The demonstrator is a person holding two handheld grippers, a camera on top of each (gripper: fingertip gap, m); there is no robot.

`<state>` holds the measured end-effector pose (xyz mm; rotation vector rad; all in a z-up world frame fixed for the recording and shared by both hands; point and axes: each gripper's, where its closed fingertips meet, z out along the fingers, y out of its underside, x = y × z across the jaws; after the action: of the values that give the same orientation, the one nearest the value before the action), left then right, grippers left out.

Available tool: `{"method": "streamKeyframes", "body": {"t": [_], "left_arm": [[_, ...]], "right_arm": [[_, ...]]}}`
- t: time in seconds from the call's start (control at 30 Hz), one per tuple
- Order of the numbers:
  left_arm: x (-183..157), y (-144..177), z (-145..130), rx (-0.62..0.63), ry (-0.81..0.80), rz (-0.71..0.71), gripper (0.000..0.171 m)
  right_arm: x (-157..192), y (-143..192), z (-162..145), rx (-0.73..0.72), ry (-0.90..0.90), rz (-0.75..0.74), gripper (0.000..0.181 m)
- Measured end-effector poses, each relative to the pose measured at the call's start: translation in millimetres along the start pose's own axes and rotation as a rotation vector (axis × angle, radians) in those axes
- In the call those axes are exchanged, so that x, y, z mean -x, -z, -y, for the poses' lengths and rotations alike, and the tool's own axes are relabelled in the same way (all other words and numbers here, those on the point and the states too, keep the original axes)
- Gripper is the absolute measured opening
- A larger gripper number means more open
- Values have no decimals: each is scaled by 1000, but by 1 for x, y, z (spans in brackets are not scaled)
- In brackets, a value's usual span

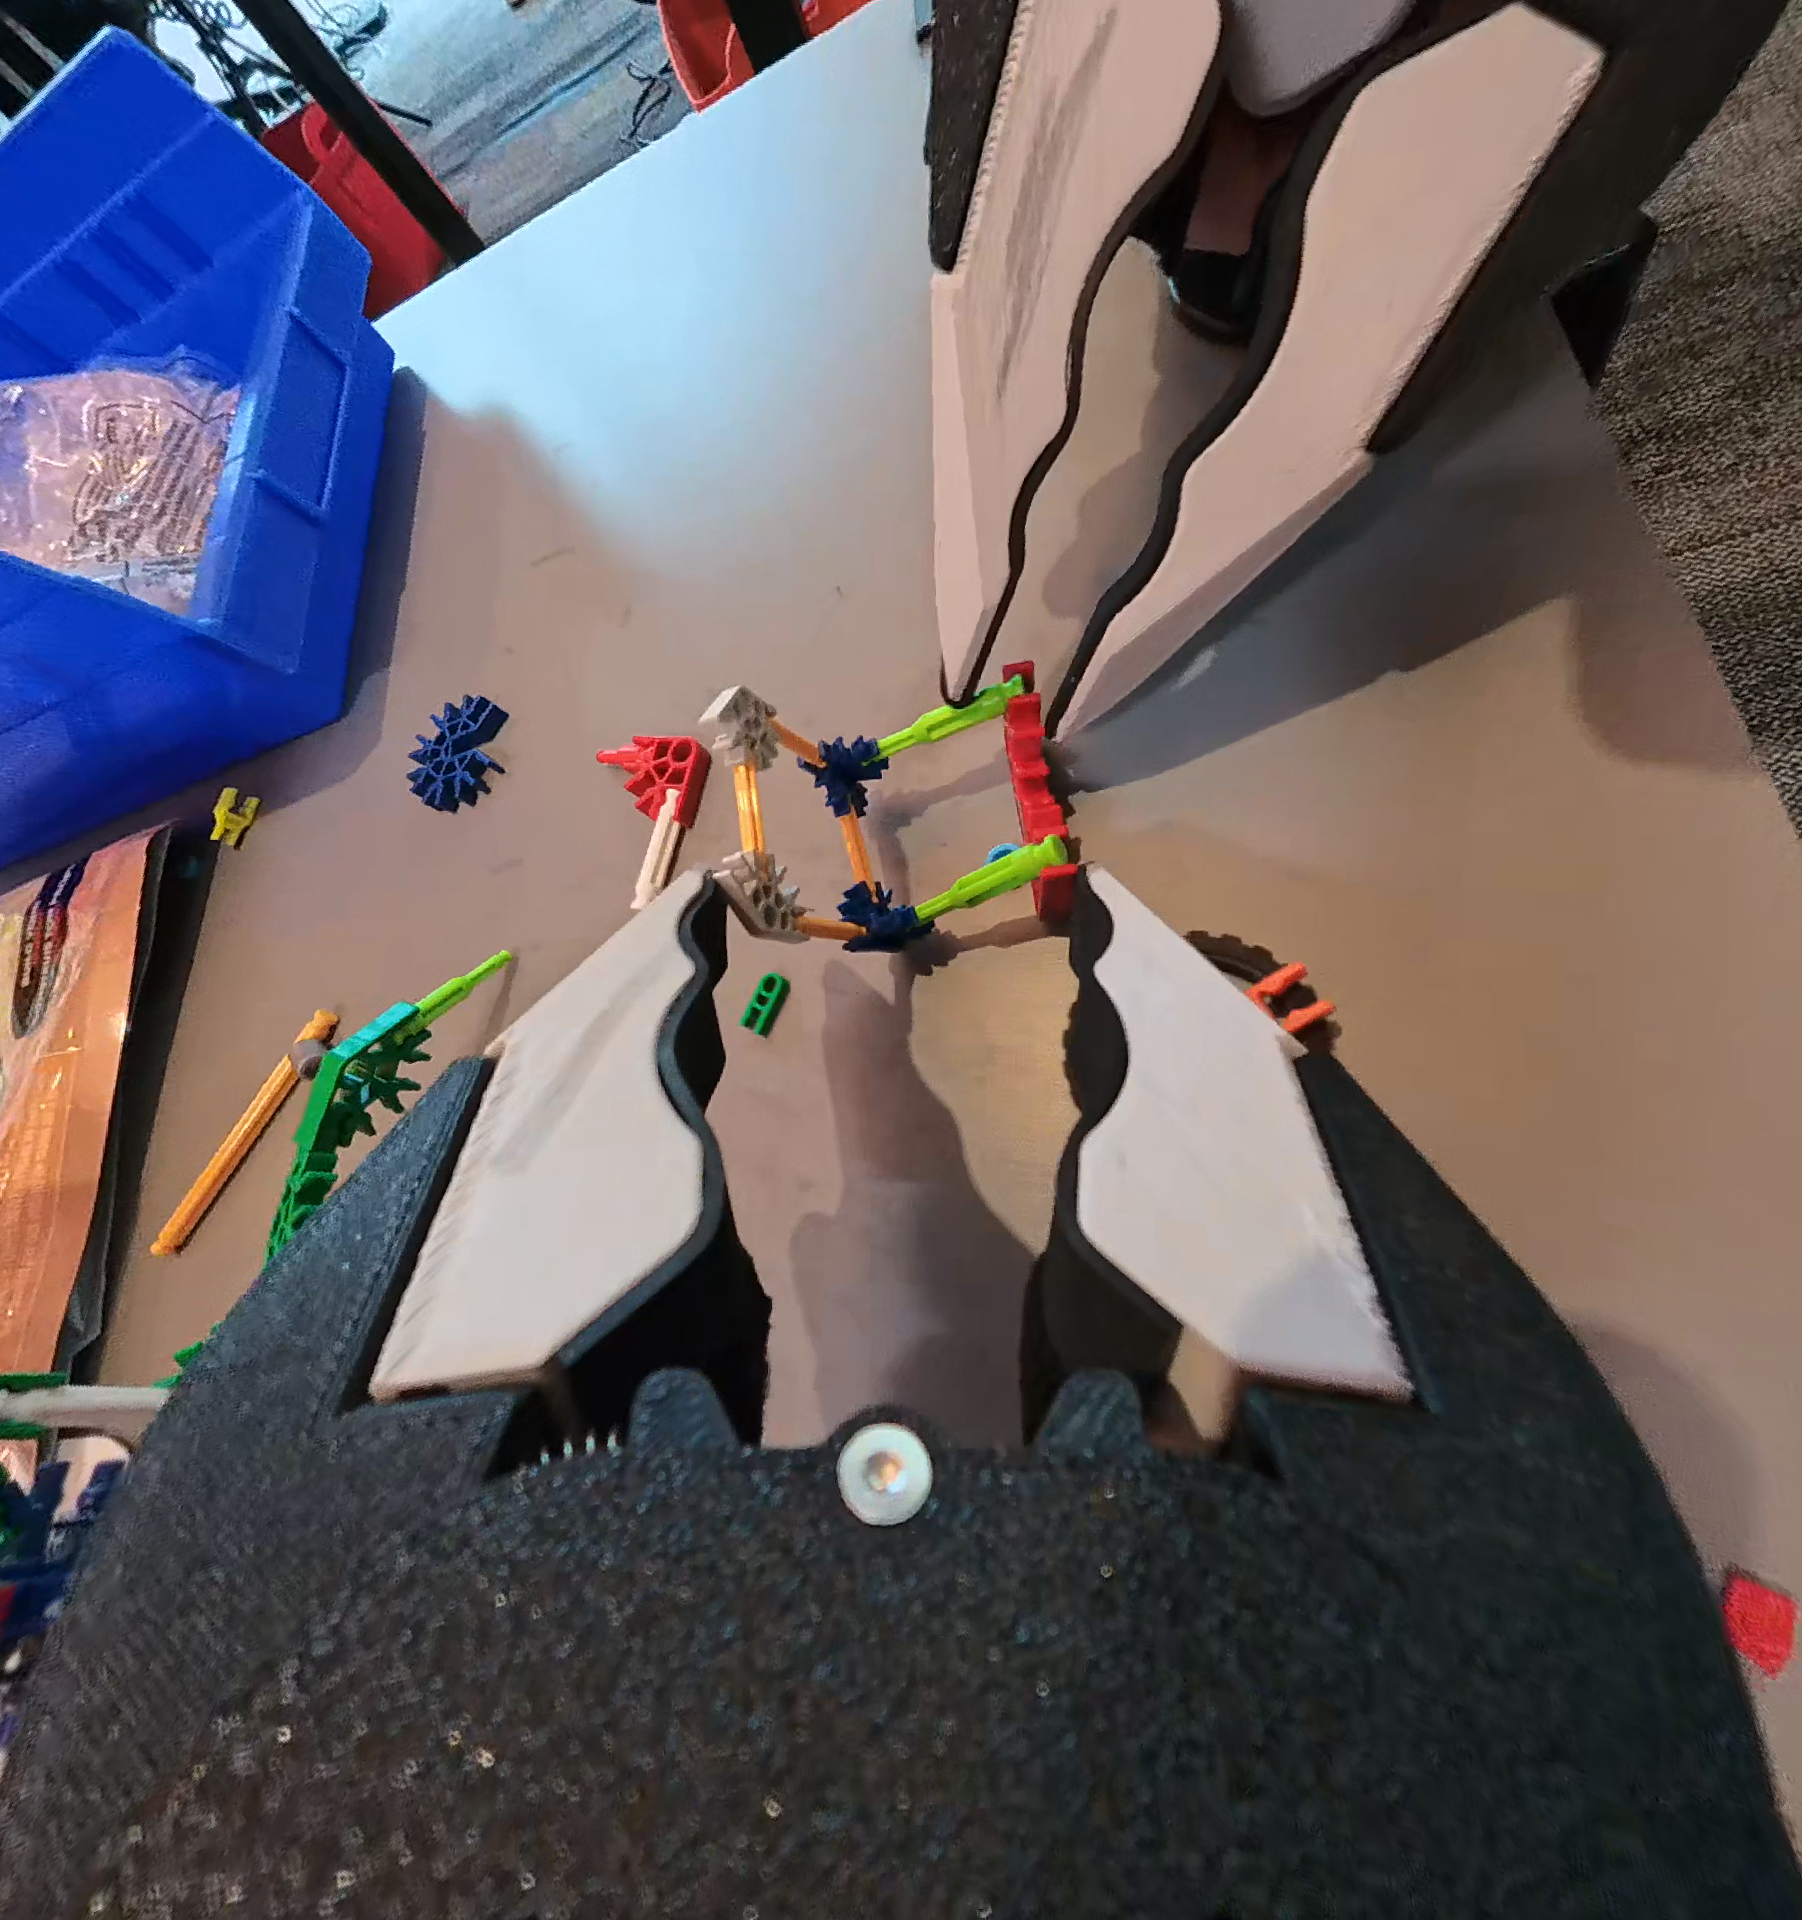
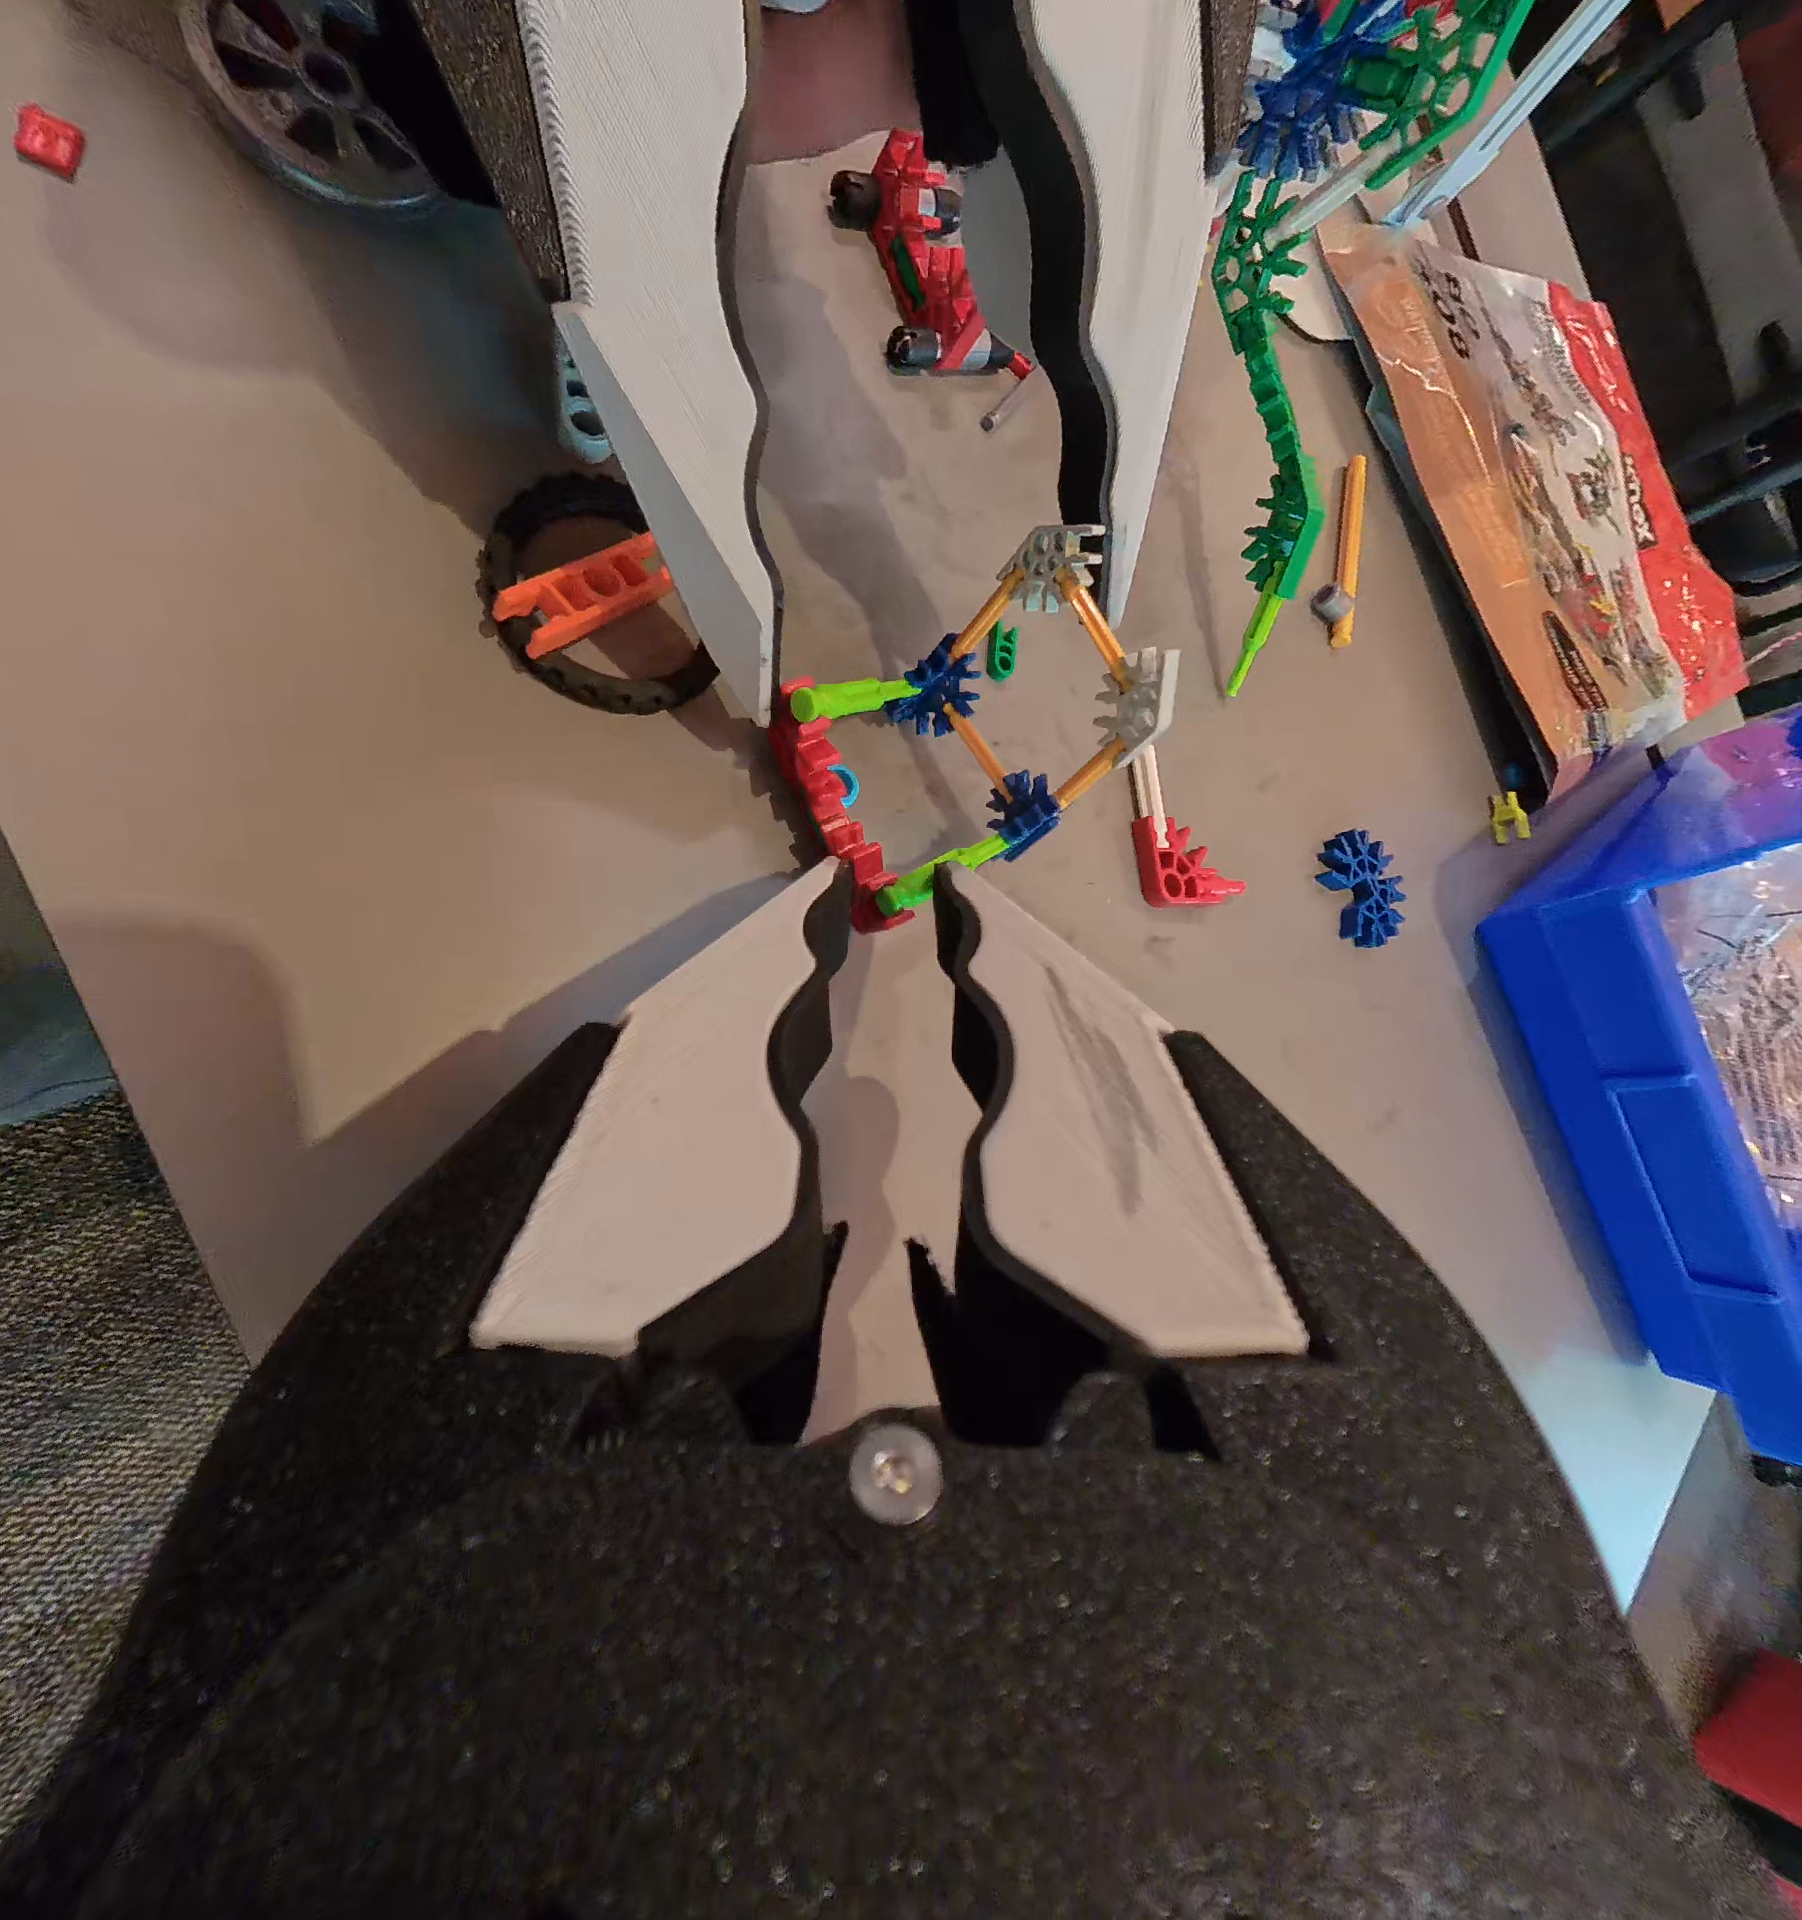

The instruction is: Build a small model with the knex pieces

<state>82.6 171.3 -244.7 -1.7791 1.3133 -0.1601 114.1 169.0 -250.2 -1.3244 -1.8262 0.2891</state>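
Note:
A small rod-and-connector frame lies on the tan table: two blue connectors [image 1: 850, 774], two grey ones, orange rods, and two lime rods running into a red notched strip [image 1: 1032, 774]. My left gripper [image 1: 895, 883] is open wide and straddles the frame. One fingertip is by a grey connector [image 1: 767, 899], the other by the strip's near end. My right gripper [image 2: 886, 873] is shut on the frame's corner, where a lime rod [image 2: 944, 860] enters the red strip [image 2: 824, 790]. It reaches in from the top of the left wrist view [image 1: 1011, 707].
A blue bin [image 1: 149, 468] stands at the left. Loose pieces lie about: a blue connector [image 1: 455, 753], a red connector on a white rod [image 1: 668, 779], a green clip [image 1: 765, 1003], an orange rod [image 1: 237, 1143]. A black tyre [image 2: 585, 603] and a red toy car [image 2: 923, 270] lie beyond. The grippers' ends are close to 4 cm from one another. My left gripper's tips are some 4 cm from the green clip [image 1: 765, 1003].

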Motion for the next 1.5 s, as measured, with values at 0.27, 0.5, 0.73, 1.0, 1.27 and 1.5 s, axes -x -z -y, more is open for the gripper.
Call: {"method": "streamKeyframes", "body": {"t": [0.27,0.5,0.73,1.0,1.27,1.5], "left_arm": [[9,-4,-2,-2,32,-25,66],[14,-5,-4,-11,80,-62,64],[15,-6,-5,-21,106,-71,63],[16,-6,-8,-24,117,-64,65],[14,-10,-15,5,94,-33,52],[23,-12,-14,35,83,7,50]], "right_arm": [[-9,-3,-2,6,-5,2,11],[-13,-4,-4,13,89,-91,6],[-15,-6,-4,44,127,-109,5],[-15,-7,-4,62,60,-29,4],[-9,-10,-8,83,46,26,0],[-62,15,-23,62,-189,-121,12]]}}
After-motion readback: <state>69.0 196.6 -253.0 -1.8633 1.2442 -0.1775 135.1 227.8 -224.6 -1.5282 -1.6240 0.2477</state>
